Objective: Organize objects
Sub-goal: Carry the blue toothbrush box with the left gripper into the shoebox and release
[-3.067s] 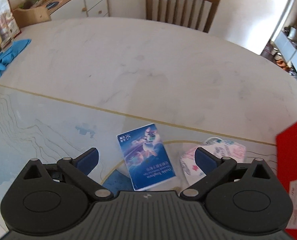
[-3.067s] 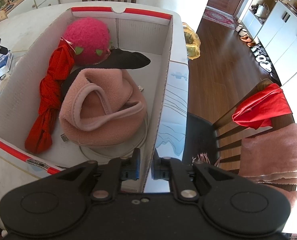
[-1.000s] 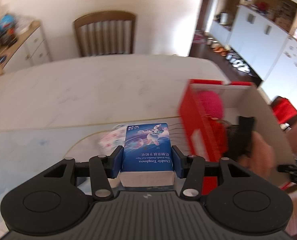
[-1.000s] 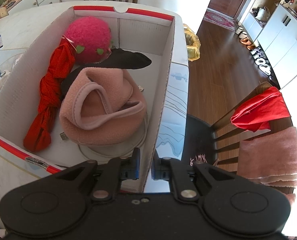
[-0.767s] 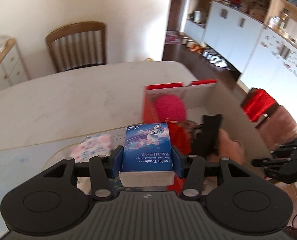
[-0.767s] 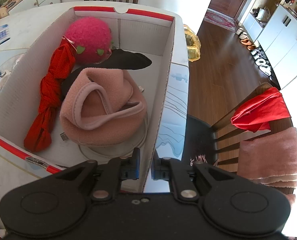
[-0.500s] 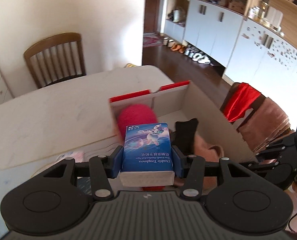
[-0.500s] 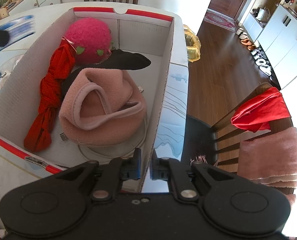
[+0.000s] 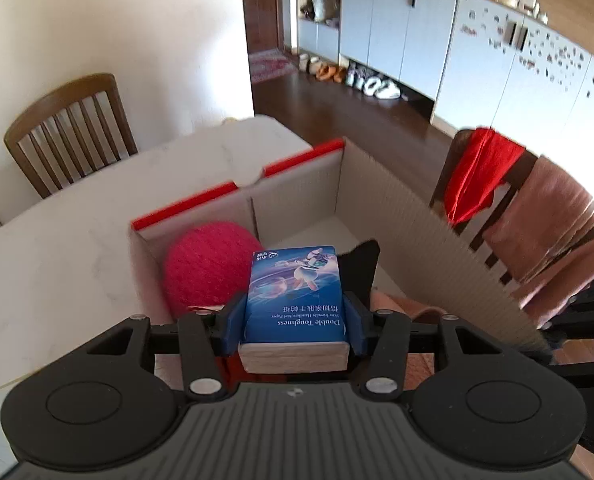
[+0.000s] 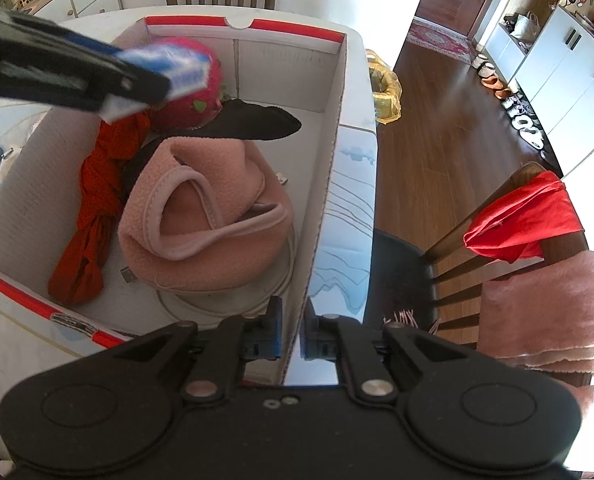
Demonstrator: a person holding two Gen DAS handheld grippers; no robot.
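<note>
Both tools share one build. The left gripper (image 9: 295,320) has a matte black body with a ribbed grey deck, two round black housings, angular black link arms with silver screws, and blue finger pads (image 9: 233,326). The right gripper (image 10: 293,334) matches: smooth black deck, silver pivot screws, blue pads (image 10: 271,338).

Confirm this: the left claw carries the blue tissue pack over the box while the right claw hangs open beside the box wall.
Not quite. The right claw is shut on the box wall, as the right wrist view shows. The left claw does carry the blue tissue pack over the box.
</note>
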